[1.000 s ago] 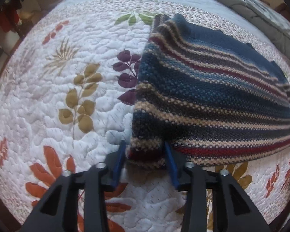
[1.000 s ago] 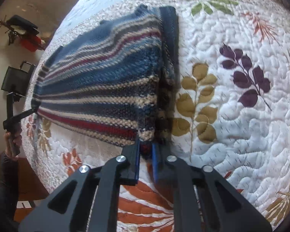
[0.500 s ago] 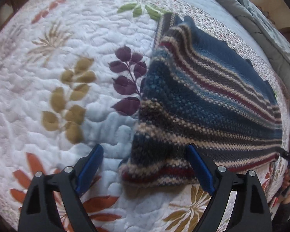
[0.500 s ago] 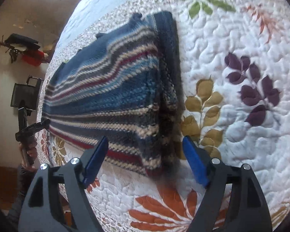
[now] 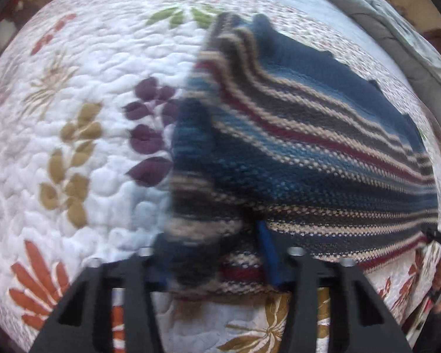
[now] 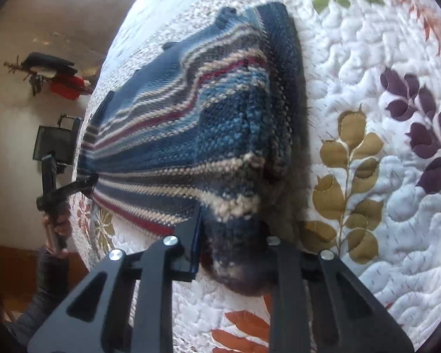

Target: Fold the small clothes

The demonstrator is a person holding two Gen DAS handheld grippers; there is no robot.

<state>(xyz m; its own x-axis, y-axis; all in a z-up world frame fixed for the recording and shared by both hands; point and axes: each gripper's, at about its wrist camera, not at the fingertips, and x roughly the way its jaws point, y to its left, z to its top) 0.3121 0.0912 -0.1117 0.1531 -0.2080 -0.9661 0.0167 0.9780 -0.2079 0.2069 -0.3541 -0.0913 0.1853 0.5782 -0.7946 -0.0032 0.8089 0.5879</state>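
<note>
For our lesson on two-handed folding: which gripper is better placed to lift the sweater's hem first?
Left, narrowly. The left gripper holds a sweater corner bunched and raised off the quilt; the right gripper also grips its corner, which looks less lifted.

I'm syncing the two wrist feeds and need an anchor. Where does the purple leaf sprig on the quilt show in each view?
Left wrist: purple leaf sprig left of centre, beside the striped sweater's near end.
Right wrist: purple leaf sprig at the right edge, well clear of the striped sweater.
Shared landmark: the olive leaf sprig next to it.
</note>
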